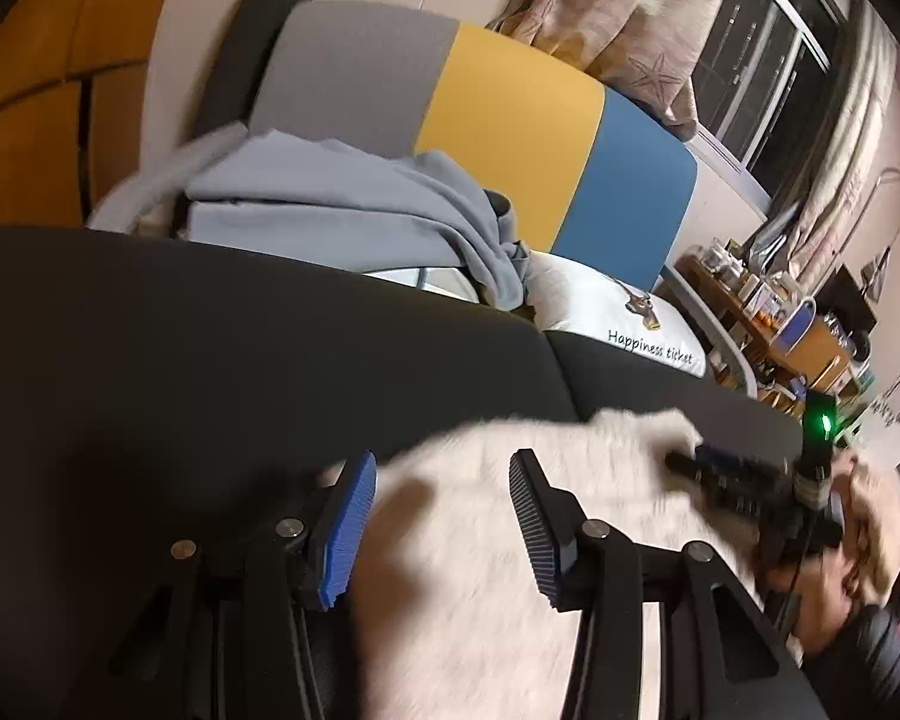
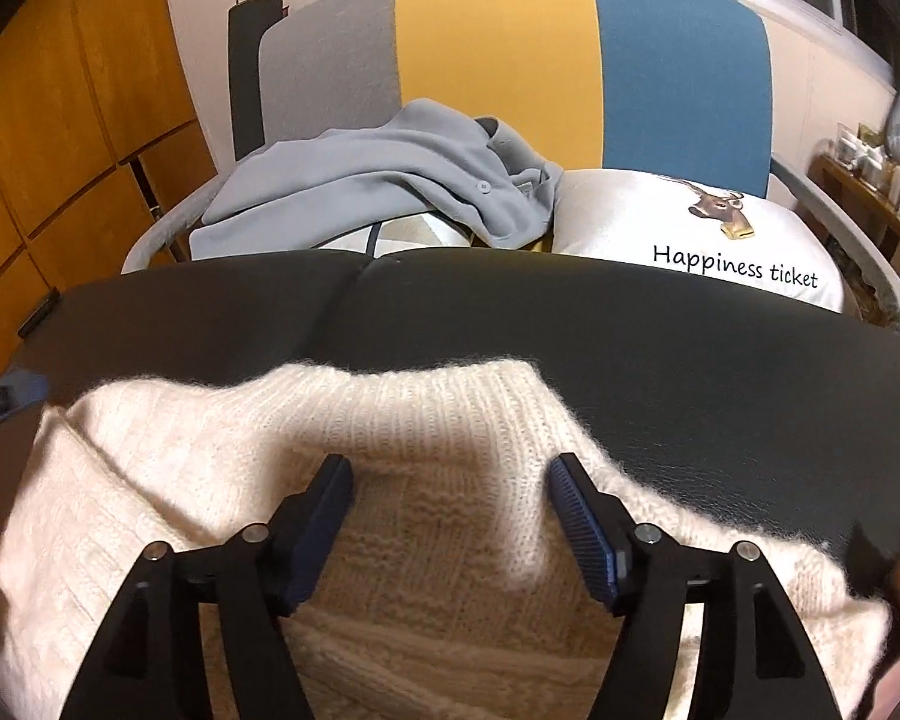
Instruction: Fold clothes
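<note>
A fluffy cream knitted sweater (image 2: 426, 408) lies on a black padded surface (image 2: 690, 348). My right gripper (image 2: 450, 465) hovers over its ribbed edge, open, with the knit below the fingers and no pad pressing on it. In the left wrist view the sweater (image 1: 600, 462) is blurred. My left gripper (image 1: 441, 459) stands open above the sweater's left side, one blue pad (image 1: 348, 516) over the black surface (image 1: 210, 330). The right gripper (image 1: 720, 474) shows there as a dark blur at the sweater's far corner, held by a person's hand (image 1: 870, 516).
Behind the black surface stands a chair with a grey, yellow and blue back (image 2: 492, 42). On it lie a grey garment (image 2: 390, 186) and a white "Happiness ticket" pillow (image 2: 690, 228). Wooden cabinets (image 2: 60, 120) are at the left and a cluttered shelf (image 1: 768, 312) at the right.
</note>
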{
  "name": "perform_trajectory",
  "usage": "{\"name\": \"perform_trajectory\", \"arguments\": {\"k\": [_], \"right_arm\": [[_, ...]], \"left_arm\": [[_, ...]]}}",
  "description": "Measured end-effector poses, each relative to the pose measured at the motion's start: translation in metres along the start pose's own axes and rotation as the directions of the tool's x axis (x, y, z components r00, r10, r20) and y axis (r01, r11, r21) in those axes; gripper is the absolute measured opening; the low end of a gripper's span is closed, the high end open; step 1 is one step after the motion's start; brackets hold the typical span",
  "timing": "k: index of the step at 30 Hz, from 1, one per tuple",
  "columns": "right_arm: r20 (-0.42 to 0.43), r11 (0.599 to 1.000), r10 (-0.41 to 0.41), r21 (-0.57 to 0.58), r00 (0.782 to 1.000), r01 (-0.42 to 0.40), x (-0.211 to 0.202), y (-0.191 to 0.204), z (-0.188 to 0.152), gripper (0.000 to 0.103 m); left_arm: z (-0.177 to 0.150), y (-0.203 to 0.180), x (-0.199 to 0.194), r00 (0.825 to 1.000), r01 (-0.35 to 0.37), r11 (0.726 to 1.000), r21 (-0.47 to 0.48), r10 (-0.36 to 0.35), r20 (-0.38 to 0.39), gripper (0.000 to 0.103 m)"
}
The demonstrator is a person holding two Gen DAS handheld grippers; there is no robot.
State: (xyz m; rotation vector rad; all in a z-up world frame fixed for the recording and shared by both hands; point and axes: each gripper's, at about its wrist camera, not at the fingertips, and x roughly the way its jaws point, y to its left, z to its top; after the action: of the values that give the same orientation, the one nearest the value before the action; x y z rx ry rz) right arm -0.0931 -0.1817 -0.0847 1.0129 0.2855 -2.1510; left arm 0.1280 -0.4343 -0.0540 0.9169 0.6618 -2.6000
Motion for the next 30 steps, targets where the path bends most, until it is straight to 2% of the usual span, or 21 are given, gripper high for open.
{"name": "perform_trajectory", "arguments": {"k": [5, 7, 8, 9, 13, 16, 18, 21, 22, 24, 26, 28, 30], "right_arm": [[-0.005, 1.000, 0.008, -0.009, 1.000, -0.008, 0.001, 0.002, 0.000, 0.078], [-0.013, 1.000, 0.012, -0.017, 1.000, -0.013, 0.002, 0.004, 0.001, 0.082], [-0.017, 1.000, 0.014, -0.020, 1.000, -0.014, 0.001, 0.004, 0.001, 0.083], [-0.021, 1.000, 0.015, -0.022, 1.000, -0.015, 0.000, 0.004, 0.002, 0.083], [0.059, 0.999, 0.044, -0.010, 0.997, -0.043, -0.045, 0.008, -0.006, 0.083], [0.066, 0.995, 0.098, -0.015, 0.993, -0.098, -0.085, 0.017, -0.035, 0.085], [0.042, 0.993, 0.115, -0.005, 0.992, -0.115, -0.105, 0.020, -0.067, 0.087], [0.002, 0.993, 0.116, 0.035, 0.993, -0.116, -0.108, 0.012, -0.110, 0.090], [0.000, 0.993, 0.111, 0.039, 0.994, -0.111, -0.107, 0.011, -0.114, 0.090], [0.006, 0.995, 0.097, 0.039, 0.995, -0.097, -0.102, 0.009, -0.110, 0.093], [-0.010, 0.998, 0.060, 0.003, 0.998, -0.060, -0.090, 0.012, -0.102, 0.102], [-0.042, 0.999, -0.002, -0.055, 0.999, 0.000, -0.077, 0.020, -0.094, 0.103], [-0.061, 0.996, -0.033, -0.091, 0.998, 0.027, -0.078, 0.026, -0.091, 0.103]], "left_arm": [[-0.042, -0.027, -0.007, 0.999, -0.003, 0.990, 0.139, 0.009, -0.041, 0.048], [-0.060, -0.028, 0.010, 0.991, -0.077, 0.983, 0.166, 0.094, -0.097, 0.048], [-0.065, -0.026, 0.014, 0.988, -0.105, 0.982, 0.158, 0.121, -0.094, 0.050], [-0.066, -0.024, 0.012, 0.990, -0.108, 0.985, 0.135, 0.119, -0.076, 0.050], [-0.068, -0.016, 0.015, 0.991, -0.105, 0.990, 0.091, 0.112, -0.067, 0.052], [-0.069, -0.014, 0.016, 0.991, -0.109, 0.990, 0.087, 0.115, -0.062, 0.053], [-0.069, -0.018, 0.020, 0.990, -0.124, 0.987, 0.098, 0.130, -0.058, 0.054], [-0.064, -0.022, 0.028, 0.986, -0.146, 0.983, 0.113, 0.153, -0.060, 0.058], [-0.059, -0.021, 0.032, 0.985, -0.150, 0.982, 0.114, 0.158, -0.063, 0.059], [-0.049, -0.011, 0.047, 0.981, -0.159, 0.985, 0.069, 0.165, -0.100, 0.085], [-0.042, -0.005, 0.053, 0.980, -0.159, 0.987, 0.029, 0.162, -0.117, 0.087], [-0.039, -0.004, 0.051, 0.979, -0.162, 0.987, 0.016, 0.163, -0.121, 0.086], [-0.041, -0.010, 0.037, 0.979, -0.166, 0.985, 0.055, 0.171, -0.112, 0.075]]}}
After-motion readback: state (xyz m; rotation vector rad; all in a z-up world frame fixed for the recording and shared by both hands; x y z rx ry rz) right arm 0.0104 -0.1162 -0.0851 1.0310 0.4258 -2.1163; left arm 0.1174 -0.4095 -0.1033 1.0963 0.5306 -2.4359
